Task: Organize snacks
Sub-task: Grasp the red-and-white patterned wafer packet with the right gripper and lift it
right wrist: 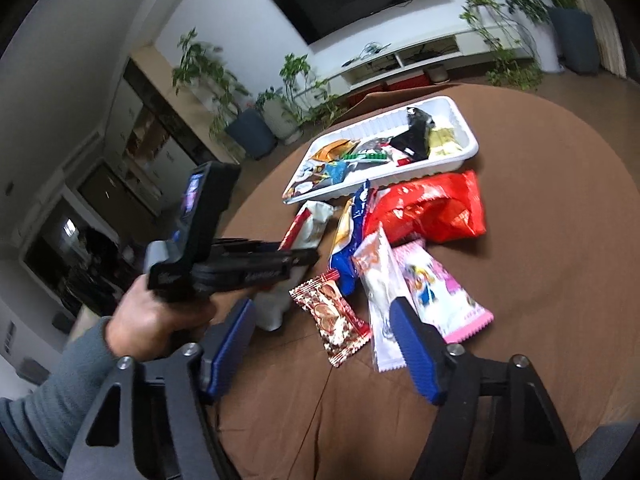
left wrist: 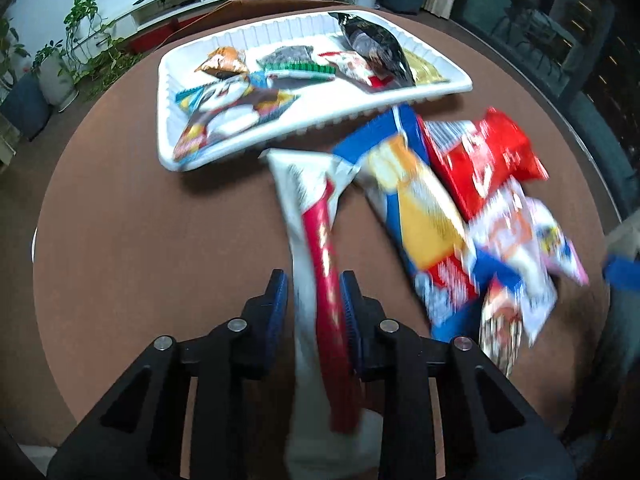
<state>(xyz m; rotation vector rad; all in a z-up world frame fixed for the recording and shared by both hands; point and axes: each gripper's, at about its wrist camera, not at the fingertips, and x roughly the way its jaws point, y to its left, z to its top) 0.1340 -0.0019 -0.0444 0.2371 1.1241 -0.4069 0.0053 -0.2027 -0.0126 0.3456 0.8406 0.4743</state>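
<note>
My left gripper point(left wrist: 314, 284) is shut on a long white-and-red snack packet point(left wrist: 316, 240), which runs between its blue pads toward the white tray point(left wrist: 280, 136). The tray holds several snack packets. Loose on the brown table lie a blue-and-yellow bag point(left wrist: 416, 208), a red bag point(left wrist: 484, 156) and a pink-and-white packet point(left wrist: 532, 236). My right gripper point(right wrist: 324, 320) is open and empty, above a small red-and-gold packet point(right wrist: 332, 316) and a clear white packet point(right wrist: 380, 300). The left gripper point(right wrist: 296, 258) with the white-and-red packet point(right wrist: 308, 224) shows in the right wrist view.
The round brown table point(left wrist: 140, 240) carries everything. The tray point(right wrist: 460, 156) sits at its far side, with the red bag point(right wrist: 428, 208) and pink packet point(right wrist: 440, 296) in front. A white TV shelf point(right wrist: 420, 56) and potted plants stand beyond the table.
</note>
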